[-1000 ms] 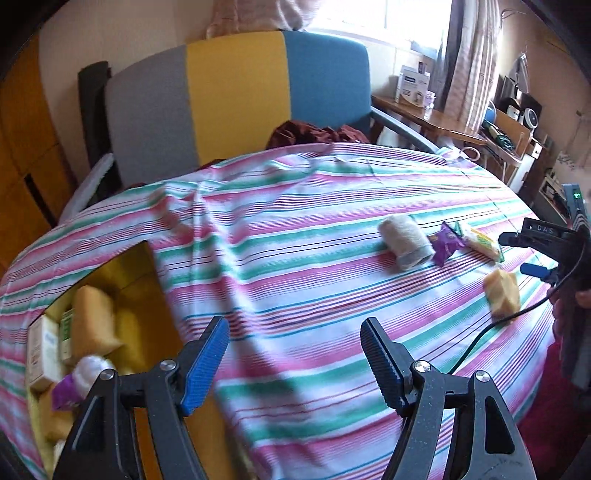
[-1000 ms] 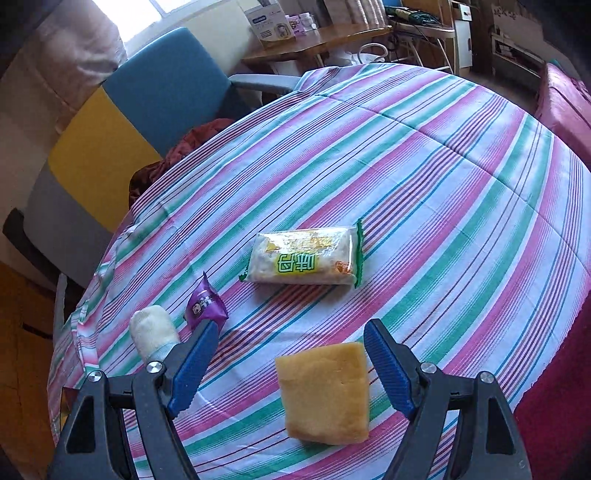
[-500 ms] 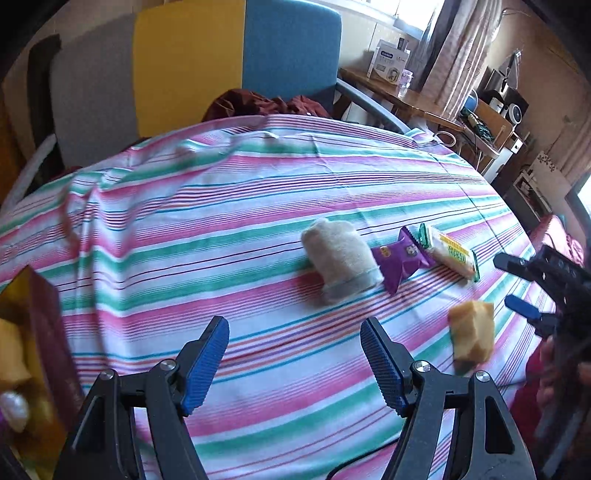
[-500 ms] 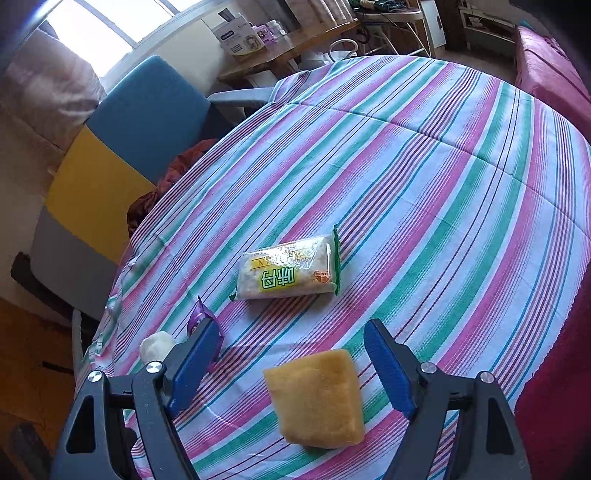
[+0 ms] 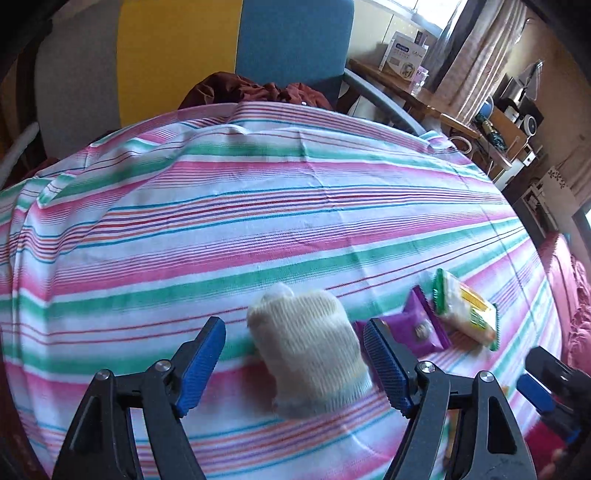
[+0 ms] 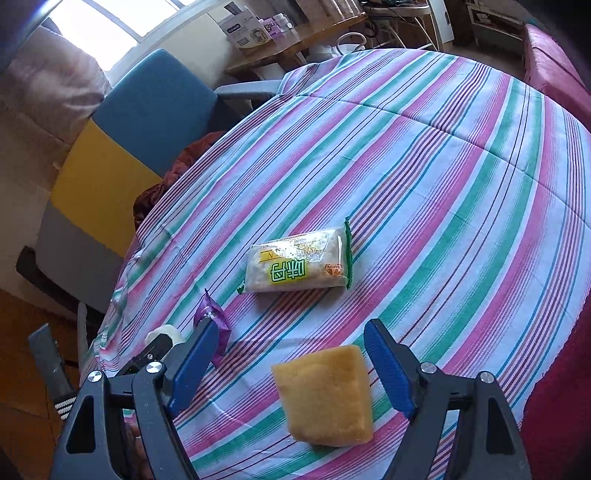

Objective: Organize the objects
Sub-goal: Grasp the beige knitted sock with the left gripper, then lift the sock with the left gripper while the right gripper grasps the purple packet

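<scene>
The left tool [image 5: 293, 363] gapes wide and empty around the cream knitted roll [image 5: 308, 347]; it should centre, then close gently. The right tool [image 6: 290, 363], equally wide and empty, hangs above the yellow sponge block [image 6: 325, 395].

Bright daylight enters through the window [image 6: 107, 33], blown out white; fisheye edges curve darkly, and the left view smears with motion blur.

Count, all placed rel. to the glove [image 5: 308, 341]: 1 glove, rolled, on the striped bench [image 5: 258, 206]. 1 purple packet [image 5: 413, 326] just right of it. 1 green-edged snack pack [image 5: 467, 314] further right, beyond the packet. 1 yellow sponge [image 6: 327, 393] well apart from the glove. 1 chair [image 5: 207, 48] behind the bench, past the glove. 2 claws: left [image 5: 293, 363], right [image 6: 291, 367].
</scene>
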`<state>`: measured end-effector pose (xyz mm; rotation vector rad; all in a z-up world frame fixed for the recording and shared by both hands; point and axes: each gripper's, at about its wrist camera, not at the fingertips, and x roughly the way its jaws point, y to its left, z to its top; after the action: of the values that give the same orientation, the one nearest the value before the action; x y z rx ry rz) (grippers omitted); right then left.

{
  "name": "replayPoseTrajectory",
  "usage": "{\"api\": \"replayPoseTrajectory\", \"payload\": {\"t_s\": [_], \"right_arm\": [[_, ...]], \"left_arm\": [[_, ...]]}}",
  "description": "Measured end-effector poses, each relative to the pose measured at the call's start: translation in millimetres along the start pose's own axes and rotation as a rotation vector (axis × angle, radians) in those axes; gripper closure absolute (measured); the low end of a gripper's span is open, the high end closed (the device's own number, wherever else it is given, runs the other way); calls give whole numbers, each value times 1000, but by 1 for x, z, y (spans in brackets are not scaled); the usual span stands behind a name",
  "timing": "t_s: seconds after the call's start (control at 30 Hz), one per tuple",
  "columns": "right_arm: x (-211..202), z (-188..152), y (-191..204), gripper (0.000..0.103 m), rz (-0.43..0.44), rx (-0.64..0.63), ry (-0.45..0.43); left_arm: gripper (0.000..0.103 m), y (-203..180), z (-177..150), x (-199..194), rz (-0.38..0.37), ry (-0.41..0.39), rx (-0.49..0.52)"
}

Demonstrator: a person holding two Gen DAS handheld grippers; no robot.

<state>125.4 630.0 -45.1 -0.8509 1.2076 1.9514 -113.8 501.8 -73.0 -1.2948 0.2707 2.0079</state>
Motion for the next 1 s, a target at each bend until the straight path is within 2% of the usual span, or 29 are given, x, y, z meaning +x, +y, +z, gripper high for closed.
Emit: {"api": "replayPoseTrajectory", "payload": {"t_s": [0.03, 0.07, 0.1, 0.17, 0.4, 0.57, 0.8, 0.9, 1.0], "right_arm": [[0, 0, 0, 21, 0, 2, -1], [-1, 0, -1, 21, 1, 4, -5], [-1, 1, -2, 21, 0, 7, -7], [-1, 1, -3, 21, 0, 11, -8], [-5, 0, 7, 21, 13, -30, -35], [-6, -7, 31, 21, 36, -143, -37], [15, -23, 67, 21, 102, -233, 112], [33, -27, 78, 21, 116, -204, 178], [51, -27, 89, 23, 96, -194, 205]], "left_arm": [[33, 0, 0, 6, -2, 18, 4], [44, 3, -1, 11, -53, 36, -6], [45, 4, -3, 11, -78, 39, -15], [48, 5, -8, 5, -82, 24, -11], [49, 22, -46, -29, -68, 17, 19], [48, 42, -78, -50, -52, 10, 9], [48, 56, -114, -79, -34, -5, 23], [48, 64, -124, -89, -41, -7, 11], [48, 69, -130, -103, -41, -28, 14]]}}
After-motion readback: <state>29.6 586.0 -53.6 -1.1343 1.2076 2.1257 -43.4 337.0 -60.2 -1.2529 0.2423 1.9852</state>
